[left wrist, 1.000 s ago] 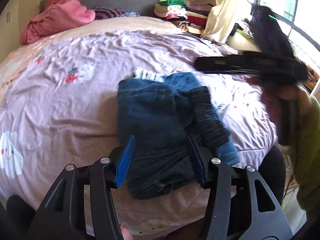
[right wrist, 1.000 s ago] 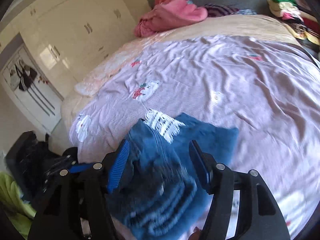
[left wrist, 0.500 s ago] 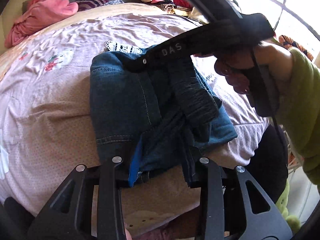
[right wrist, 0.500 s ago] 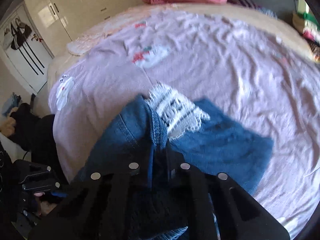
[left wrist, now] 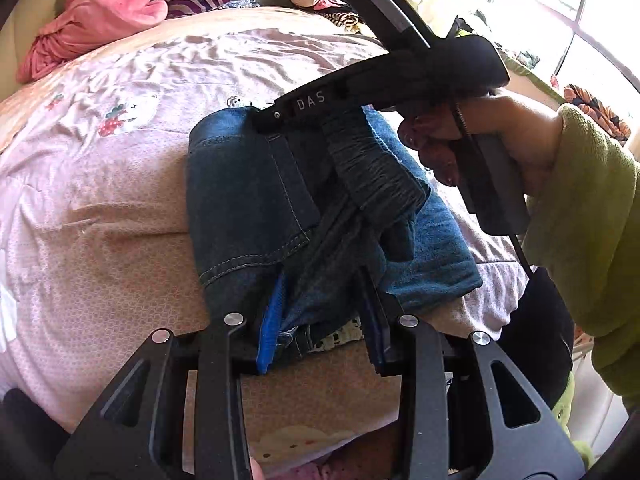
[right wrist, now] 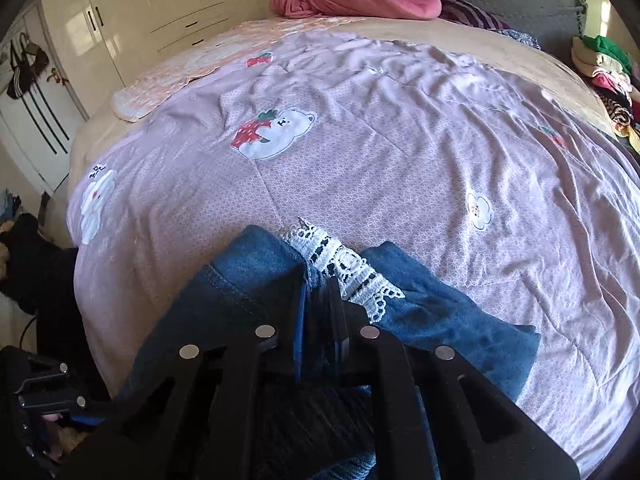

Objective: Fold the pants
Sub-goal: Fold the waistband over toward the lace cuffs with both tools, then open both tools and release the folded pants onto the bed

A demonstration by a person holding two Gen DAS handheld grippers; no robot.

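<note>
Denim pants (left wrist: pixel 256 208) pinched by left gripper (left wrist: pixel 324 316) and right gripper (right wrist: pixel 320 312).

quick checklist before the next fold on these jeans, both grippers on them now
1. Left gripper closed on the near edge of the jeans: ok, denim sits between its jaws.
2. Right gripper closed on the far end of the jeans: ok, jaws nearly together on the cloth.
3. Jeans flat: not ok, the layers are bunched in the middle.
4. Lace trim tucked in: not ok, it sticks out.
5. Bedspread free beyond the jeans: ok.
6. Bedspread pinched with the jeans: cannot tell.
</note>
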